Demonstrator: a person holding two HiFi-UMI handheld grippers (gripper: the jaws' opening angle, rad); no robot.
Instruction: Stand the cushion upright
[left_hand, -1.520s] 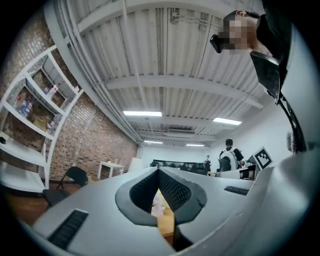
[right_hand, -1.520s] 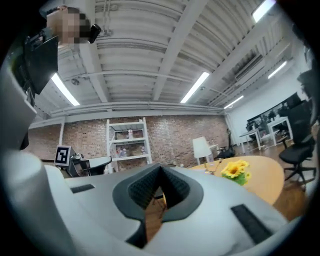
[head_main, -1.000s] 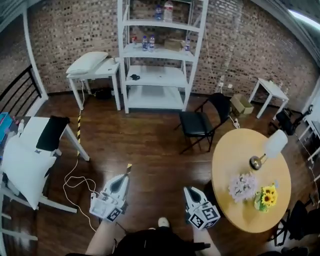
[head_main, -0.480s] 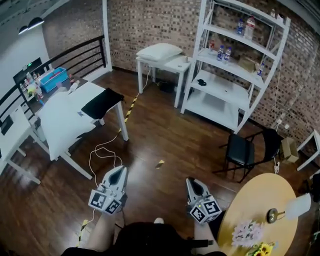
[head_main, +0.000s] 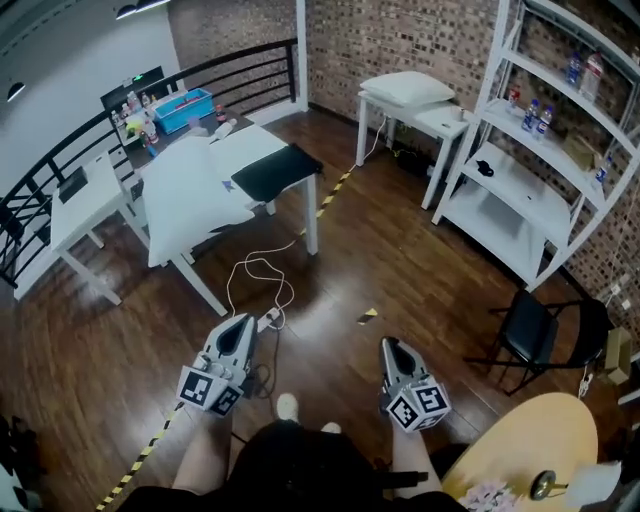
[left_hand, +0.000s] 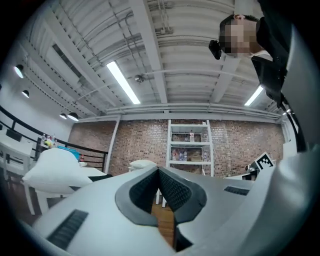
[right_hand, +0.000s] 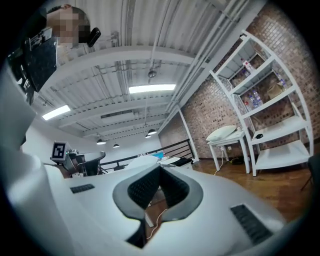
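Swung round since a second ago, bringing the big white cushion (head_main: 190, 195) from the far left edge up toward the middle. Slumped on the white tabletop (head_main: 247, 146), long side sloping down over the near edge, not upright. Well apart from both claws, up and to the left of them. Left claw (head_main: 240, 323) squeezed tight, holding nothing. Right claw (head_main: 389, 345) squeezed tight too, holding nothing. Both held out over the wood floor (head_main: 400, 270), near a white cable (head_main: 255, 275).
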